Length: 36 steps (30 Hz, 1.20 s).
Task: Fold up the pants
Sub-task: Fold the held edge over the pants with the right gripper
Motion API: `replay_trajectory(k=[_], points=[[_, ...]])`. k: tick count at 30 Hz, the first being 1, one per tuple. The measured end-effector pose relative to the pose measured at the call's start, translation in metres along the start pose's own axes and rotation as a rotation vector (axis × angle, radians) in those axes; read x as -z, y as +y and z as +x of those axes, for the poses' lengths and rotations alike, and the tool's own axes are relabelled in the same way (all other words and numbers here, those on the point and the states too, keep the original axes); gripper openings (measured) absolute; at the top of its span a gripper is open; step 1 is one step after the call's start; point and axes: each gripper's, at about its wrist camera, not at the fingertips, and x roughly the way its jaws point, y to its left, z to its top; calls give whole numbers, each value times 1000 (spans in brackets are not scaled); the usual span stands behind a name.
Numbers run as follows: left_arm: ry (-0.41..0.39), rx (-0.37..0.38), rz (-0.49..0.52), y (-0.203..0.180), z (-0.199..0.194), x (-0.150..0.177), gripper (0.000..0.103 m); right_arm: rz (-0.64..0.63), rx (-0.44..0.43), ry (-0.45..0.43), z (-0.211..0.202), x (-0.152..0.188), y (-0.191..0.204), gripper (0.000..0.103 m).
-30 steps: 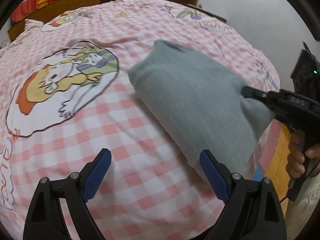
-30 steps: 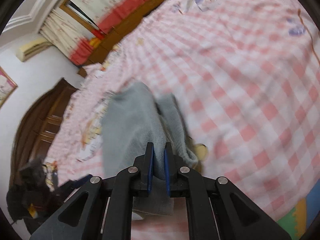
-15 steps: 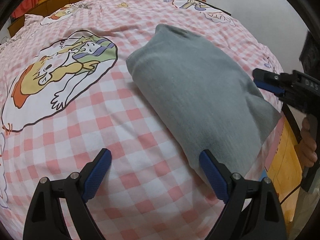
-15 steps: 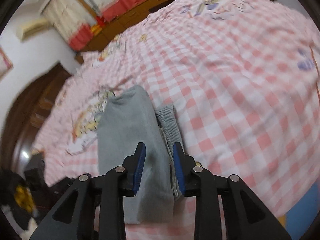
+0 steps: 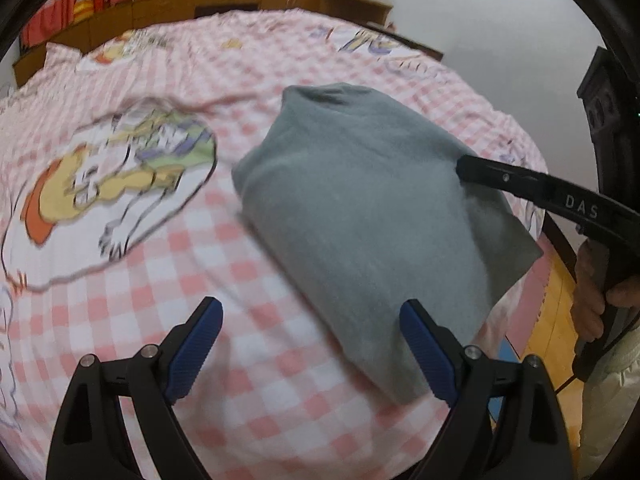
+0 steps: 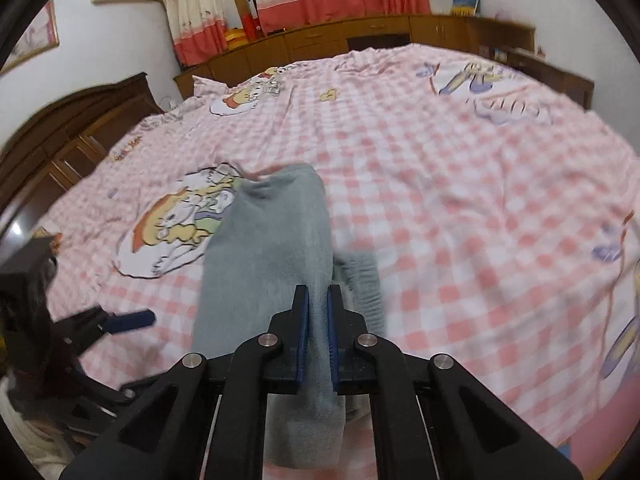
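Grey pants [image 5: 360,208] lie folded in a thick oblong on the pink checked bed sheet [image 5: 132,292], reaching to the bed's right edge. My left gripper [image 5: 310,312] hovers open over the sheet; its right finger stands just in front of the pants' near corner, with nothing between the fingers. In the right wrist view my right gripper [image 6: 318,296] is closing its jaws on the near edge of the pants [image 6: 268,248], and the blue pads press the grey cloth between them. The ribbed waistband [image 6: 360,284] shows beside it. The right gripper's tip [image 5: 464,168] sits at the pants' right side.
A large cartoon print [image 5: 112,184] covers the sheet left of the pants. Wooden cabinets [image 6: 360,36] and red-hemmed curtains line the far wall; a dark wooden wardrobe [image 6: 80,120] stands at left. The person's hand [image 5: 592,300] holds the right gripper beyond the bed's edge, above a coloured floor mat.
The right gripper let go of the cloth, opened a little, rolled upright and rose, and has shut again on the pants' near edge. The left gripper stayed open and barely moved.
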Motion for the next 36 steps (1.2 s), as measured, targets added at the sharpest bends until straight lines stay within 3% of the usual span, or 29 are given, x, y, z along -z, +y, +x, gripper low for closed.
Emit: replay_trajectory(k=[4, 5, 9, 13, 15, 18, 22, 25, 27, 33, 36], points=[[-12, 18, 14, -9, 10, -13, 92, 10, 36, 76, 29, 9, -12, 10], [-17, 26, 21, -12, 15, -15, 85, 7, 51, 88, 37, 13, -14, 10], [34, 54, 10, -12, 39, -14, 75, 48, 57, 79, 45, 22, -29, 24], [58, 99, -65, 0, 44, -10, 75, 73, 40, 49, 17, 17, -29, 24], [45, 89, -66, 0, 40, -13, 75, 35, 9, 13, -2, 17, -19, 24], [23, 57, -52, -3, 38, -15, 75, -8, -43, 42, -5, 24, -7, 24], [41, 58, -55, -4, 46, -11, 77, -68, 32, 132, 19, 50, -9, 23], [58, 79, -71, -2, 51, -9, 83, -100, 66, 128, 26, 66, -18, 32], [60, 92, -104, 0, 49, -8, 83, -76, 61, 132, 24, 68, -22, 32], [46, 90, -140, 3, 42, -3, 82, 12, -22, 78, 3, 45, -25, 34], [54, 92, -160, 1, 48, -6, 83, -20, -9, 77, 11, 28, -19, 34]])
